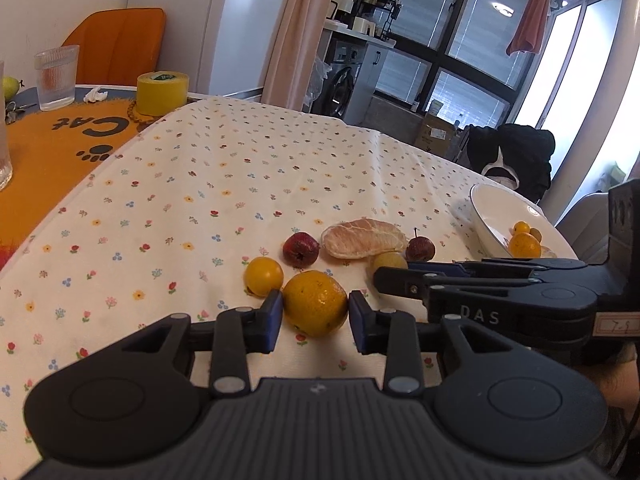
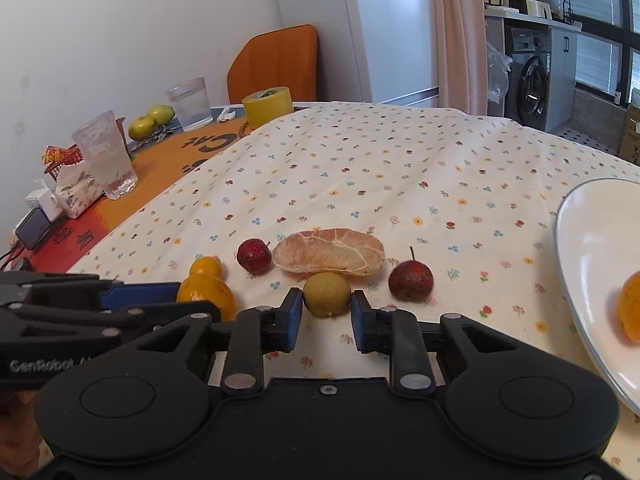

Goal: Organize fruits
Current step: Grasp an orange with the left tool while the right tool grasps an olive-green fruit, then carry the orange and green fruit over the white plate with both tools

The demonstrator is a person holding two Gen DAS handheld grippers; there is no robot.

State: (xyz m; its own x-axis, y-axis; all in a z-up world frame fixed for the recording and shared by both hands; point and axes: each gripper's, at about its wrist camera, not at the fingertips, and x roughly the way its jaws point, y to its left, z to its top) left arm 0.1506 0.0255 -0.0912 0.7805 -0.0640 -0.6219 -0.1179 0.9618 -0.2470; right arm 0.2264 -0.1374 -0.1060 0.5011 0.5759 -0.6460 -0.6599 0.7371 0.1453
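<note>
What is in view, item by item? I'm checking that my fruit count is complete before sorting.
orange: 1, orange, on the cloth between the left gripper's fingers
small round fruit: 1, yellow-orange, beside the orange
yellow-green fruit: 1, between the right gripper's fingers
red fruits: 2, dark red, at either end of the segment
peeled citrus segment: 1, pale pink, behind the others
plate: 1, white, on the right, holding at least three orange fruits
green fruits: 2, at the far left
glasses: 2, clear, on the orange mat
tape roll: 1, yellow
tablecloth: 1, floral white
chair: 1, orange
left gripper, right gripper: black, blue pads; grip unclear
</note>
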